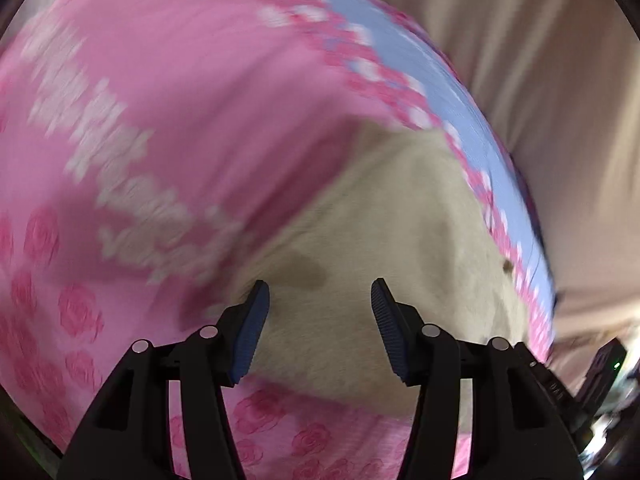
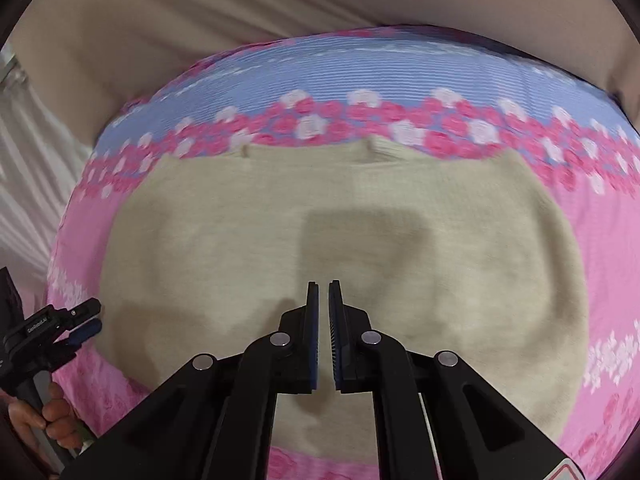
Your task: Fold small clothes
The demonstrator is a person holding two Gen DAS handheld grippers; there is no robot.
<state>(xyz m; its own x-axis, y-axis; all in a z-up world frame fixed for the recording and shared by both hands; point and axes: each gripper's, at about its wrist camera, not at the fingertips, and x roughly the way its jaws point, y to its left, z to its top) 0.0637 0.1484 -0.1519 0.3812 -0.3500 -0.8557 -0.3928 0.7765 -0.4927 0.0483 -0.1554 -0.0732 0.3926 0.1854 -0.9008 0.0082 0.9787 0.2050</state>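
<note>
A cream knitted garment lies flat and folded on a pink bedsheet with a rose print. My right gripper hangs over the garment's near middle, its jaws parted by only a narrow slit with nothing in it. The left wrist view is blurred; there my left gripper stands open above the cream garment, with nothing between its blue pads. The right wrist view also shows the left gripper at the garment's left edge, held by a person's hand.
The sheet has a blue striped band with a border of pink and white flowers along its far edge. Beyond that edge hangs beige pleated fabric. Pink sheet fills the left of the left wrist view.
</note>
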